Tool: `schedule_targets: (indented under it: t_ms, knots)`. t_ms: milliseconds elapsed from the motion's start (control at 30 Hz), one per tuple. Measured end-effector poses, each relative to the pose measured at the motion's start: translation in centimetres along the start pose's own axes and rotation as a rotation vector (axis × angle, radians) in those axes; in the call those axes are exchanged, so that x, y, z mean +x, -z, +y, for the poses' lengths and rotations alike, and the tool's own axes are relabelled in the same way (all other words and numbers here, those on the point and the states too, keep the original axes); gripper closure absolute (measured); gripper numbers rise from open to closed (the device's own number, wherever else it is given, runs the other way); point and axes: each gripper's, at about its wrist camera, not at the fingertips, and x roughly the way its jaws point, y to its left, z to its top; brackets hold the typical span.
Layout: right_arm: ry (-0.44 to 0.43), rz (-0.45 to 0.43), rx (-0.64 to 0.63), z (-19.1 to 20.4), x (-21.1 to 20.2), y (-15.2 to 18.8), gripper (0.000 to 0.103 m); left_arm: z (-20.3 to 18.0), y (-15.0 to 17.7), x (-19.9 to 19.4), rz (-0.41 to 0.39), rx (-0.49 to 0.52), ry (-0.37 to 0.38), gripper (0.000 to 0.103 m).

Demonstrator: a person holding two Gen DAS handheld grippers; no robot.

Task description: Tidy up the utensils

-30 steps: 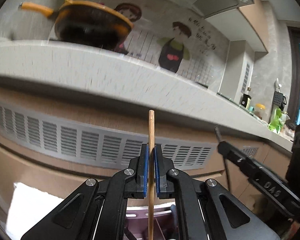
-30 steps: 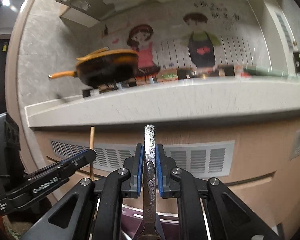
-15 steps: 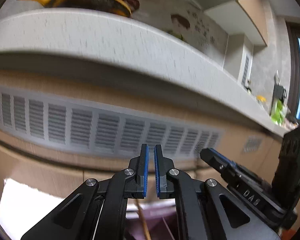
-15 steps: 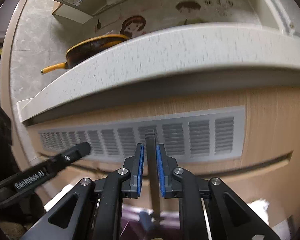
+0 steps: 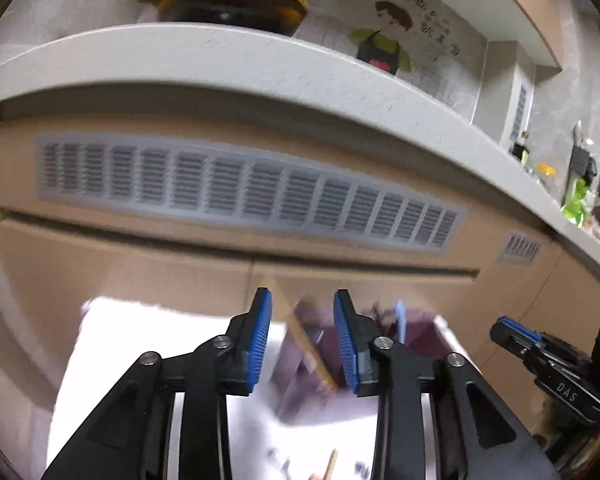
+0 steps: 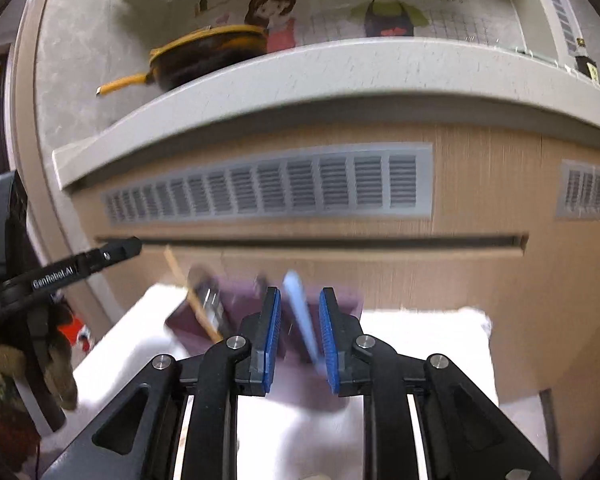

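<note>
A purple utensil holder (image 6: 236, 308) stands on a white table (image 6: 420, 344); it also shows in the left wrist view (image 5: 320, 344). A wooden chopstick (image 5: 300, 332) leans in it, seen too in the right wrist view (image 6: 192, 300). A blue-handled utensil (image 6: 300, 316) and a metal utensil (image 6: 210, 300) stand in it as well. My left gripper (image 5: 302, 340) is open and empty, just in front of the holder. My right gripper (image 6: 298, 340) is open and empty, also in front of it. The frames are blurred.
A grey counter (image 5: 220, 60) with a yellow pan (image 5: 228, 4) runs above wooden cabinet fronts with a grey vent grille (image 5: 240, 196). Another wooden stick (image 5: 331, 464) lies on the white table near me. The right gripper's arm (image 5: 556, 364) is at the right.
Both grippers have opened and let go: the chopstick and the metal utensil now stand in the purple holder. Both views have tilted down and pulled back, showing the table.
</note>
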Motion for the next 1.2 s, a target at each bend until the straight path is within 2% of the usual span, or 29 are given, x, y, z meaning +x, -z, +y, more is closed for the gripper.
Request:
schedule_targets:
  t_ms: [133, 333, 400, 533, 633, 967, 1100, 1200]
  knots:
    - [-0.012, 0.111, -0.015, 1.6, -0.2, 3.0, 0.084, 1.7, 3.8, -1.5, 0.097, -0.009, -0.027, 0.068]
    - [-0.038, 0.331, -0.044, 4.7, 0.6, 10.1, 0.084, 3.3, 9.7, -2.4, 0.264, -0.043, -0.037, 0.068]
    - [-0.053, 0.375, -0.049, 5.6, 0.5, 12.1, 0.084, 3.3, 11.5, -2.7, 0.314, -0.047, -0.031, 0.068]
    - [-0.063, 0.409, -0.048, 6.7, -0.3, 14.5, 0.084, 2.2, 14.1, -3.1, 0.388, -0.034, 0.024, 0.068]
    - [-0.071, 0.447, -0.035, 6.9, -0.2, 15.8, 0.084, 1.7, 14.8, -3.3, 0.4, -0.03, 0.027, 0.068]
    - [0.023, 0.477, -0.114, 8.5, 2.5, 15.3, 0.083, 2.2, 14.3, -3.4, 0.397, -0.081, 0.032, 0.068]
    - [0.052, 0.478, -0.156, 8.9, 1.1, 16.3, 0.083, 2.6, 14.3, -2.9, 0.412, -0.114, 0.021, 0.068]
    - [0.075, 0.458, -0.186, 8.5, -0.4, 17.1, 0.082, 2.3, 14.5, -2.7, 0.426, -0.098, 0.008, 0.068]
